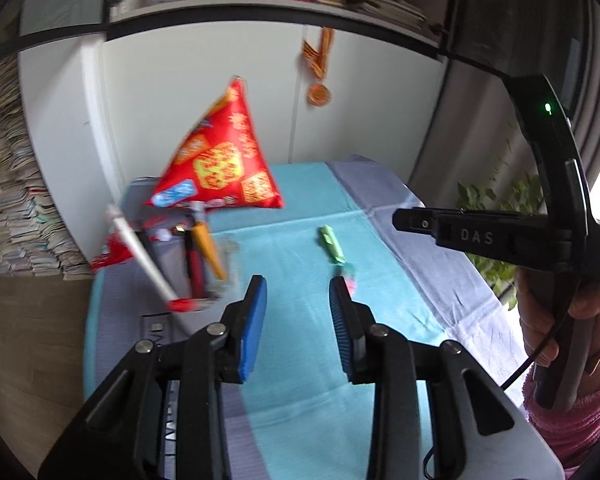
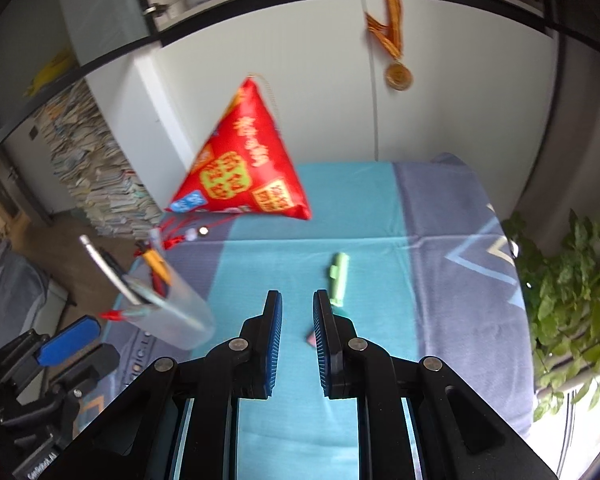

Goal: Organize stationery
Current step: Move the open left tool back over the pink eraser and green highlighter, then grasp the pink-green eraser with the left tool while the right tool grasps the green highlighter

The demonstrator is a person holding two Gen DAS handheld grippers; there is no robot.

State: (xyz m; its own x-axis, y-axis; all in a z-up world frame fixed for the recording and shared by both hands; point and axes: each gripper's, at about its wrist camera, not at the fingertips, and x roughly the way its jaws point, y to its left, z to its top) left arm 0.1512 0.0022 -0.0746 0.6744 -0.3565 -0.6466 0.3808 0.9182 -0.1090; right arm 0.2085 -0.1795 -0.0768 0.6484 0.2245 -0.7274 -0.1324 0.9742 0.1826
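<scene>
A clear plastic cup (image 2: pixel 168 316) at the table's left holds several pens, among them an orange one and a white one leaning out. The cup (image 1: pixel 204 264) sits just left of my left gripper (image 1: pixel 298 284), which is open with nothing between its blue pads. A green highlighter (image 2: pixel 339 278) lies on the teal cloth ahead of my right gripper (image 2: pixel 297 296). A small pink item (image 2: pixel 311 338) lies partly hidden beside the right finger. The right gripper's pads stand nearly together, with nothing between them. In the left wrist view the highlighter (image 1: pixel 332 246) lies beyond the right fingertip.
A red triangular pouch (image 2: pixel 244 168) with tassels stands at the back of the table against the white wall. The cloth (image 1: pixel 300 360) is teal with grey-blue borders. A leafy plant (image 2: pixel 572 280) stands off the right edge. Stacked books (image 2: pixel 96 176) rise at the left, and a medal (image 2: pixel 398 76) hangs on the wall.
</scene>
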